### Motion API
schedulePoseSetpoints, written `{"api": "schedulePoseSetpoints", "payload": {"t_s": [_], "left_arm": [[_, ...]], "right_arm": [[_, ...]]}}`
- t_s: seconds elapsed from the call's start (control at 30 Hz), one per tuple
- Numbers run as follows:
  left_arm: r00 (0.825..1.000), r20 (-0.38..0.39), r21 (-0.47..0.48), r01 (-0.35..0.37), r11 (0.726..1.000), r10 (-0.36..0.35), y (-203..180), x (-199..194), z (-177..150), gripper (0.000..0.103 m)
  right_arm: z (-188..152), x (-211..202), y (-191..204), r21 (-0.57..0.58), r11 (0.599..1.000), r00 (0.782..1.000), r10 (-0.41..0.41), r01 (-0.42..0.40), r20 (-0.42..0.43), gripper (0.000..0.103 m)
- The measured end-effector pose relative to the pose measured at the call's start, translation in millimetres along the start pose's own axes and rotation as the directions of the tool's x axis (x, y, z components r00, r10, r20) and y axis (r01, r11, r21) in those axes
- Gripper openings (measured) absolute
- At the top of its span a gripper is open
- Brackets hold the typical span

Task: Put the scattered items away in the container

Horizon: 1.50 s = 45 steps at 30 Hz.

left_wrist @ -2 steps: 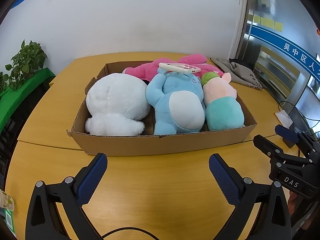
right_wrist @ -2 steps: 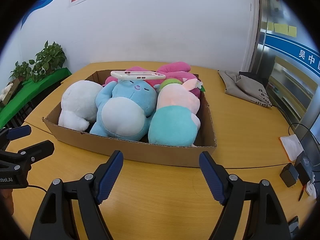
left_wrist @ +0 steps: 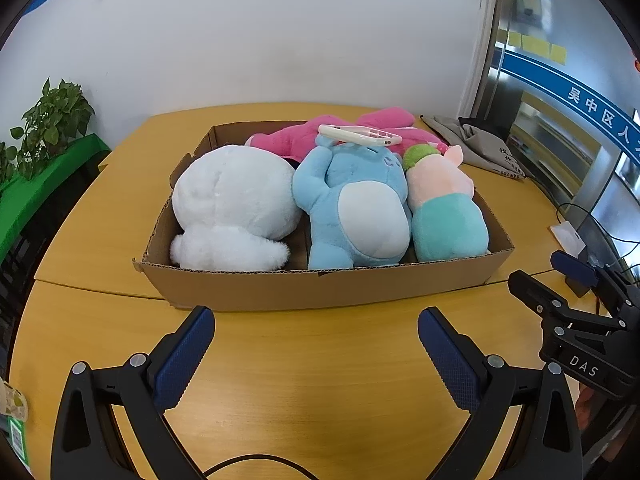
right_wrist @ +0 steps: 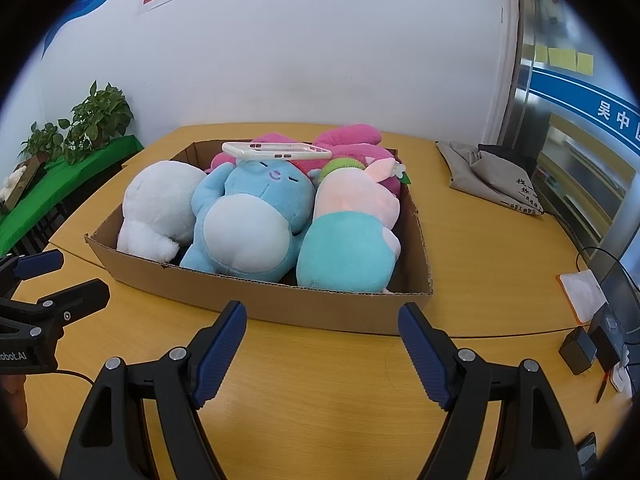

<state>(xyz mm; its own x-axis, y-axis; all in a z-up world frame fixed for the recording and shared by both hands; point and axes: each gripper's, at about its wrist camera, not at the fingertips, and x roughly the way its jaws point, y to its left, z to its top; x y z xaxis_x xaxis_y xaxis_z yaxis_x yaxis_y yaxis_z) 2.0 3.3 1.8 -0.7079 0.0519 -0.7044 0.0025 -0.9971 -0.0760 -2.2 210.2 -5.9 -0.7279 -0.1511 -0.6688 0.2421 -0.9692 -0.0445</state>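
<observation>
A shallow cardboard box (left_wrist: 320,286) (right_wrist: 280,300) stands on the wooden table. Inside lie a white plush (left_wrist: 232,204) (right_wrist: 156,208), a blue plush (left_wrist: 356,208) (right_wrist: 252,220), a pink-and-teal plush (left_wrist: 444,216) (right_wrist: 352,240) and a magenta plush (left_wrist: 320,134) (right_wrist: 352,138) at the back. A white phone case (left_wrist: 360,135) (right_wrist: 276,151) rests on top of the blue plush. My left gripper (left_wrist: 316,356) is open and empty in front of the box. My right gripper (right_wrist: 322,352) is likewise open and empty, just short of the box's near wall.
A grey cloth bag (left_wrist: 476,148) (right_wrist: 488,176) lies at the table's far right. Cables, a black adapter (right_wrist: 578,350) and a white pad (right_wrist: 582,292) sit at the right edge. Potted plants (left_wrist: 52,116) on a green shelf stand left. Bare table lies around both grippers.
</observation>
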Motion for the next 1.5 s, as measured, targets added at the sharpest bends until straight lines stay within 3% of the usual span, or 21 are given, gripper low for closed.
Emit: {"api": "schedulePoseSetpoints", "payload": {"t_s": [0.33,1.1,1.3,1.5], "left_arm": [[0.999,-0.038,-0.017,0.013,1.0,-0.014,4.5,3.4,2.2,0.103],[1.0,-0.025,-0.01,0.013,1.0,-0.013,6.4,-0.7,-2.6,0.103],[0.996,-0.078,0.006,0.035,0.999,-0.034,49.3,18.7,-20.7,0.103],[0.98,-0.2,0.025,-0.005,1.0,0.01,136.6,53.6,-72.1,0.103]], "right_arm": [[1.0,-1.5,3.1,-0.004,1.0,1.0,-0.003,0.003,0.006,0.078],[-0.5,-6.1,2.8,-0.001,1.0,1.0,0.01,-0.01,0.017,0.078],[-21.8,10.9,-29.5,0.003,0.995,0.995,0.099,-0.099,0.002,0.078],[-83.0,54.2,-106.1,-0.051,0.993,0.981,0.092,-0.102,-0.172,0.078]]}}
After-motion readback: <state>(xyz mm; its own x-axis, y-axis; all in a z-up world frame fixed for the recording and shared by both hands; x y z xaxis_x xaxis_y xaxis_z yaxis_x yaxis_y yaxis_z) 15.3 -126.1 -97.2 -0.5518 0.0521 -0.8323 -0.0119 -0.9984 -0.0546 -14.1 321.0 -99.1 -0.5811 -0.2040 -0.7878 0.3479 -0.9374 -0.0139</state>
